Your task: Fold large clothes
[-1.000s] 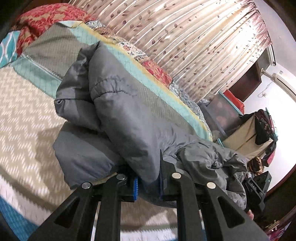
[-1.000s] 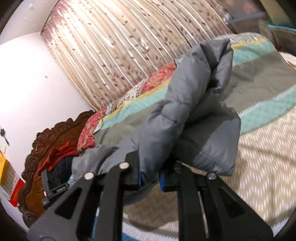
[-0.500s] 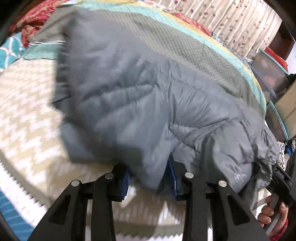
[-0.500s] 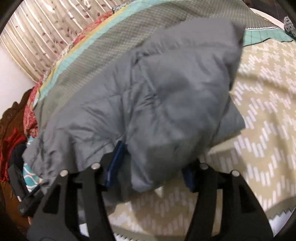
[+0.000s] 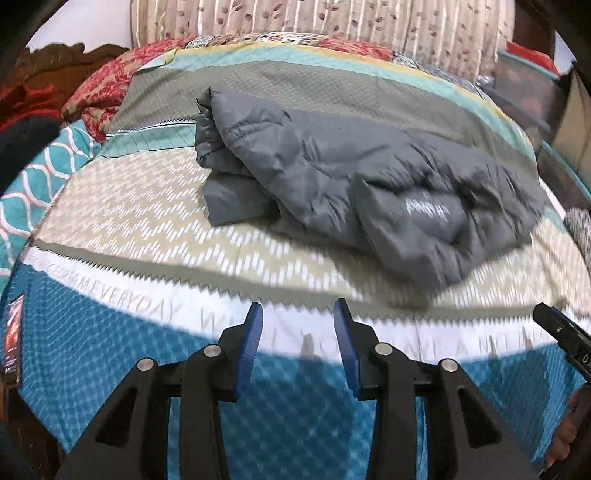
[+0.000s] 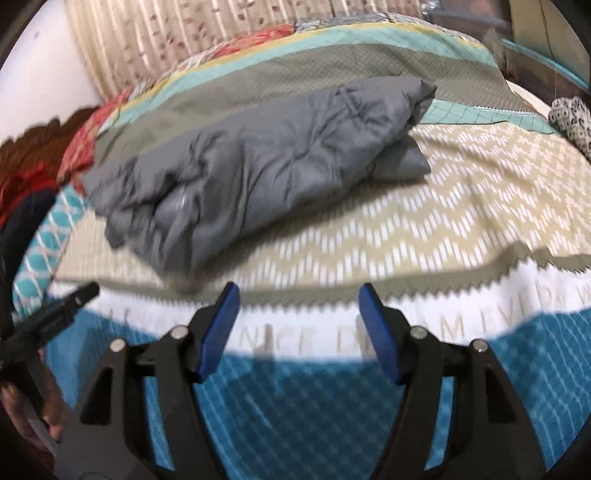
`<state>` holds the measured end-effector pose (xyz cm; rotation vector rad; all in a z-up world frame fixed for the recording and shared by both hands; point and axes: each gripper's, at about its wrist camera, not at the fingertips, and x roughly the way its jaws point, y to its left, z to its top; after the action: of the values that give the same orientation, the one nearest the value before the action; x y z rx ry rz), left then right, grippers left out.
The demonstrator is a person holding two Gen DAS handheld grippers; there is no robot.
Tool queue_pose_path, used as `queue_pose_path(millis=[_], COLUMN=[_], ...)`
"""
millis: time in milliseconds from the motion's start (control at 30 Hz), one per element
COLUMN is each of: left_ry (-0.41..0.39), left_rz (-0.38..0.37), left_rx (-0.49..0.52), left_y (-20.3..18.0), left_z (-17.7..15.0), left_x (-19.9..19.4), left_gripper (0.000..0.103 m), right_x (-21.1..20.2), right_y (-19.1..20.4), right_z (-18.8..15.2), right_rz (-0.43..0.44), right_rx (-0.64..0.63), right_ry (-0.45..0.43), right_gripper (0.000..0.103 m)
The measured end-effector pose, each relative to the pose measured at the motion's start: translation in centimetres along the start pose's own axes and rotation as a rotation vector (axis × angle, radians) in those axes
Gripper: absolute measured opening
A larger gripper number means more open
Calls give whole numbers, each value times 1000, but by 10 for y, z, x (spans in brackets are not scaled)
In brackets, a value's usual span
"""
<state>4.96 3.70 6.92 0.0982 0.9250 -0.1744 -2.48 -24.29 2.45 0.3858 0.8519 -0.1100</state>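
Note:
A grey puffer jacket (image 5: 362, 184) lies folded in a bundle on the patterned bedspread (image 5: 155, 206); it also shows in the right wrist view (image 6: 258, 158). My left gripper (image 5: 298, 321) is open and empty, held back from the jacket above the bed's near edge. My right gripper (image 6: 299, 302) is open and empty too, also short of the jacket. The right gripper's tip shows at the right edge of the left wrist view (image 5: 561, 332), and the left gripper's tip at the left of the right wrist view (image 6: 55, 314).
Striped curtains (image 5: 332, 18) hang behind the bed. Red patterned pillows (image 5: 107, 81) and a carved wooden headboard (image 5: 55, 62) lie at the left. A speckled knit item (image 6: 570, 118) sits at the bed's right end. Dark furniture (image 5: 524, 92) stands at the far right.
Both grippers held the jacket lifted one second ago, then lowered it, opened and let go. They have pulled back toward the near edge, and the jacket now rests folded on the bed.

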Motion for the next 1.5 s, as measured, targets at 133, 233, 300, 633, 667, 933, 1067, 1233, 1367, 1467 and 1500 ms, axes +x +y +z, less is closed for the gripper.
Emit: queue_pose_path(millis=[133, 233, 300, 633, 667, 933, 1067, 1233, 1367, 1467, 1500], left_ry=[18, 35, 52, 71, 73, 76, 82, 90, 105, 114, 115], left_rz=[-12, -19, -22, -21, -20, -15, -6, 5, 8, 8, 8], left_rx=[-10, -2, 7, 40, 41, 47, 45, 54, 54, 48, 49], left_y=[-3, -9, -15, -25, -25, -26, -23, -21, -19, -17, -17], left_z=[-23, -40, -51, -73, -74, -69, -67, -65, -65, -66, -66], left_x=[-14, -18, -19, -22, -21, -15, -8, 0, 10, 15, 17], left_gripper=[54, 54, 54, 54, 54, 57, 58, 60, 60, 61, 62], right_x=[-14, -25, -29, -38, -37, -38, -35, -25, -15, -11, -9], right_y=[0, 0, -2, -28, -30, -28, -23, -19, -24, -29, -30], right_z=[-24, -41, -48, -81, -82, -74, -73, -76, -77, -76, -76], right_rz=[-1, -14, -19, -29, -27, -4, 4, 5, 15, 29, 33], right_rx=[-4, -25, -30, 4, 11, 9, -4, -16, 8, 34, 38], right_ry=[10, 16, 20, 44, 47, 19, 14, 38, 75, 88, 92], right_gripper=[64, 64, 64, 64, 64, 64, 64, 64, 64, 64, 64])
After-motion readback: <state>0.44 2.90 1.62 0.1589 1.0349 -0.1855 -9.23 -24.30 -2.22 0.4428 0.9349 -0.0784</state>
